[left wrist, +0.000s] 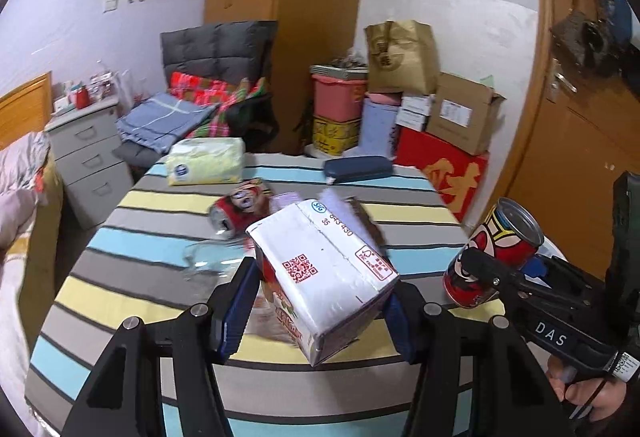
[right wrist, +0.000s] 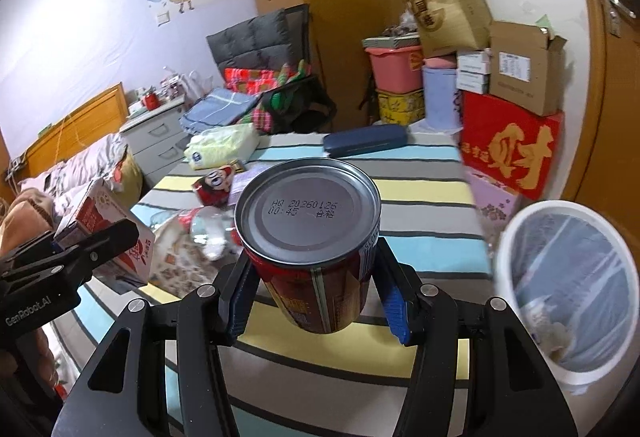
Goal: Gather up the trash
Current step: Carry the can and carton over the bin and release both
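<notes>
My left gripper (left wrist: 320, 301) is shut on a white drink carton (left wrist: 324, 277) and holds it tilted above the striped table (left wrist: 140, 237). It also shows at the left of the right wrist view (right wrist: 108, 229). My right gripper (right wrist: 316, 289) is shut on a red can (right wrist: 312, 233), bottom end toward the camera, held above the table. The can shows at the right of the left wrist view (left wrist: 492, 253). A white trash bin (right wrist: 568, 289) with a plastic liner stands beside the table at the right. On the table lie another red can (left wrist: 240, 205), a clear plastic bottle (left wrist: 208, 257) and a printed wrapper (right wrist: 180, 265).
A yellow tissue pack (left wrist: 204, 161) and a dark blue case (left wrist: 358, 169) lie at the table's far edge. Beyond are stacked boxes (left wrist: 460, 113), a pink bin (left wrist: 338, 93), a chair with blankets (left wrist: 216, 93), a drawer unit (left wrist: 88, 153) and a bed at left. A wooden door (left wrist: 580, 117) is at right.
</notes>
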